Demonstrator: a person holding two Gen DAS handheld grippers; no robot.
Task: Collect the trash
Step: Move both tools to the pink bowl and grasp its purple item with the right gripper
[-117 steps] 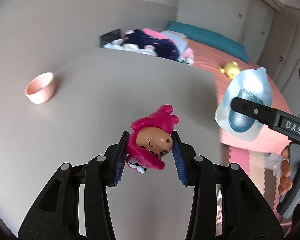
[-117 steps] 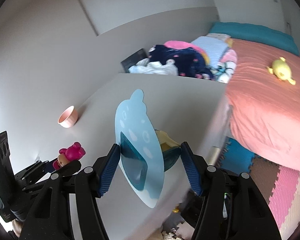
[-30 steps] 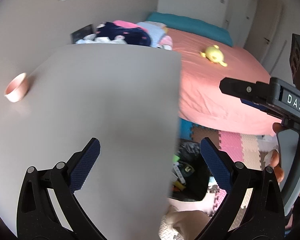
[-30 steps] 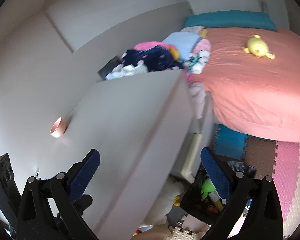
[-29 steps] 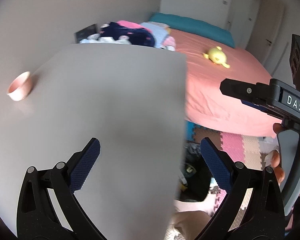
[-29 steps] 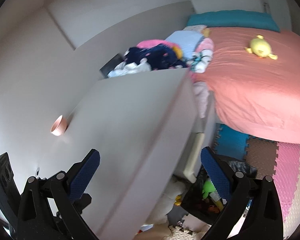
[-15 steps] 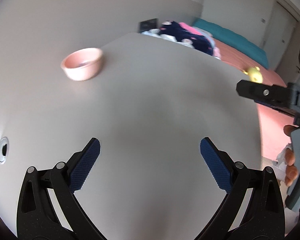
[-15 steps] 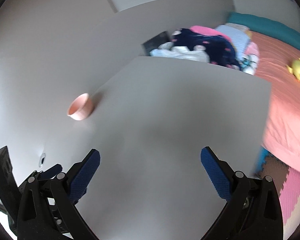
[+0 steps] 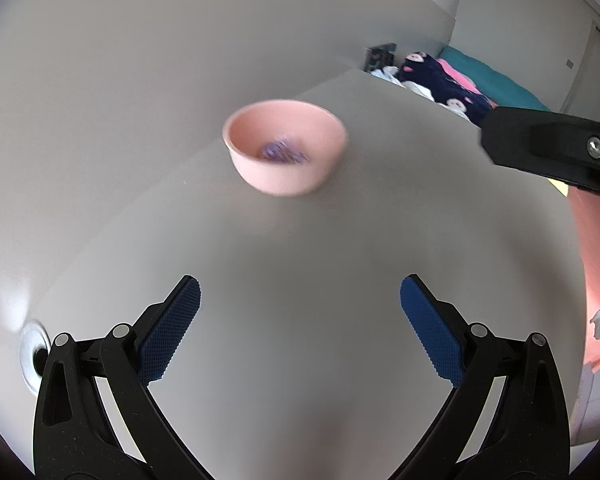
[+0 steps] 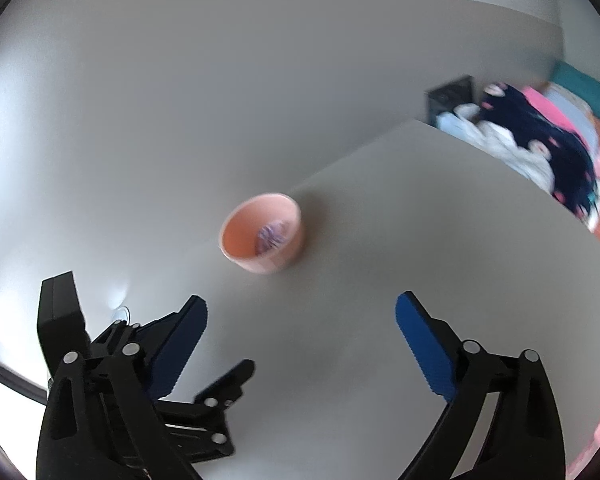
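I am looking down at a pale grey surface (image 9: 300, 264) from both wrist views. A pink bowl (image 9: 285, 152) stands alone on it, near the wall, with a small purple crumpled scrap (image 9: 281, 151) lying inside; the blur hides what the scrap is. That scrap looks like the trash I am after.

My left gripper (image 9: 300, 324) is spread wide with nothing between its pads, well short of the bowl. My right gripper (image 10: 300, 336) is also apart and empty, though its jaws are closing a little. It sits just beside the left one, whose black frame crowds the lower left of the right view.

Risks as I judge them: both views are smeared, so I could misjudge the bowl's place and knock it over or push it into the wall. The scrap lies deep in the bowl, so a pad could catch the rim and tip it. The two grippers are close enough to collide if both reach in together.
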